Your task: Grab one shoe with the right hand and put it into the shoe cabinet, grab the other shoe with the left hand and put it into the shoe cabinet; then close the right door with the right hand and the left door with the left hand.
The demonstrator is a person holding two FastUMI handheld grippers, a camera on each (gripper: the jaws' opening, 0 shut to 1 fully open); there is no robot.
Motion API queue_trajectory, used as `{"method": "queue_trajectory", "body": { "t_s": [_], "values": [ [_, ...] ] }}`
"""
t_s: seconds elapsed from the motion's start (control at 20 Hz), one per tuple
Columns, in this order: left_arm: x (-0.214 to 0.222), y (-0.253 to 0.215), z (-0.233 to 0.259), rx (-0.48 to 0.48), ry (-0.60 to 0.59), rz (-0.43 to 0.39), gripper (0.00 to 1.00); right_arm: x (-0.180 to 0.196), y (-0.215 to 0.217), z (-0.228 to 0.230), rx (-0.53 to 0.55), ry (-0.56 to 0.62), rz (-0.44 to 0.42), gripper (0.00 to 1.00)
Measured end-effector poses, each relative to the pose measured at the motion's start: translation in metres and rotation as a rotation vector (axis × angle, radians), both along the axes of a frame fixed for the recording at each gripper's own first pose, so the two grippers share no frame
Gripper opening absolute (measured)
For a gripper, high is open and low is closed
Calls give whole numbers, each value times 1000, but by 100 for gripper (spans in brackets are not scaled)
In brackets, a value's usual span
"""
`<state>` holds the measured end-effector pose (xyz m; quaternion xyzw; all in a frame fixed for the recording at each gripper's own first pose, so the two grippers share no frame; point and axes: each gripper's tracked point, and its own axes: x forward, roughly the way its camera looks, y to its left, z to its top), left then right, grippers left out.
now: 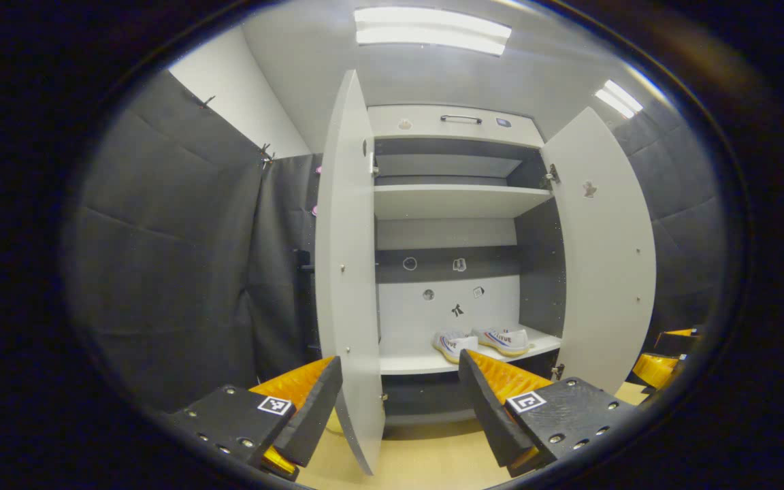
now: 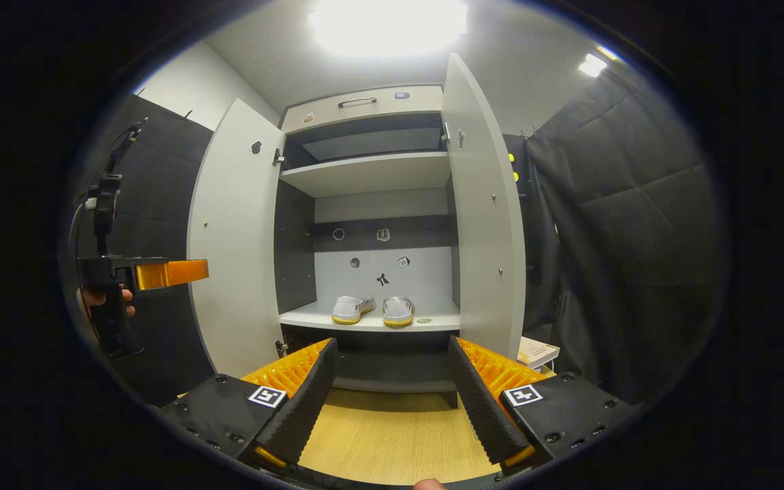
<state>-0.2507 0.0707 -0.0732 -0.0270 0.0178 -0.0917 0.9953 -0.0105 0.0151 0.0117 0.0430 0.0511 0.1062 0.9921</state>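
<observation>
Both shoes, one (image 2: 353, 308) and the other (image 2: 398, 310), sit side by side on the lower shelf (image 2: 310, 317) of the cabinet (image 2: 365, 102), near its front edge and toward the middle. Placing looks done; doors remain.

Right gripper (image 2: 392, 401): fingers wide, holding nothing, facing the opening, with the right door (image 2: 484, 224) swung out just to its right. Left gripper (image 1: 399, 408): fingers wide, empty, straddling the edge of the left door (image 1: 344, 272).

Step in hand, as judged: close the right door first. Push on the door's outer face near its free edge, slow swing; the shoes look clear of the door path.
</observation>
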Motion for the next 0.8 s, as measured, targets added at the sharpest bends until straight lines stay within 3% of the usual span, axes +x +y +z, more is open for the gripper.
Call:
{"method": "queue_trajectory", "body": {
  "t_s": [0.35,0.4,0.45,0.5,0.55,0.65,0.7,0.75,0.8],
  "values": [
    [-19,33,-9,12,19,33,98,14,-46,22,29,-3,-85,96],
    [-20,36,-10,14,20,32,98,16,-58,25,29,-7,-111,100],
    [-22,38,-12,15,22,30,89,19,-70,28,28,-10,-137,100],
    [-24,40,-12,18,24,29,89,20,-82,31,29,-11,-162,100],
    [-25,41,-14,22,26,31,98,23,-94,34,29,-11,-187,100],
    [-25,44,-18,28,34,34,98,28,-121,40,20,-15,-247,99],
    [-25,45,-19,29,37,36,89,32,-134,43,9,-17,-279,92],
    [-25,47,-20,28,40,39,89,35,-147,46,-1,-19,-309,98],
    [-24,48,-20,28,41,41,98,39,-159,49,-10,-24,-339,98]
  ]
}}
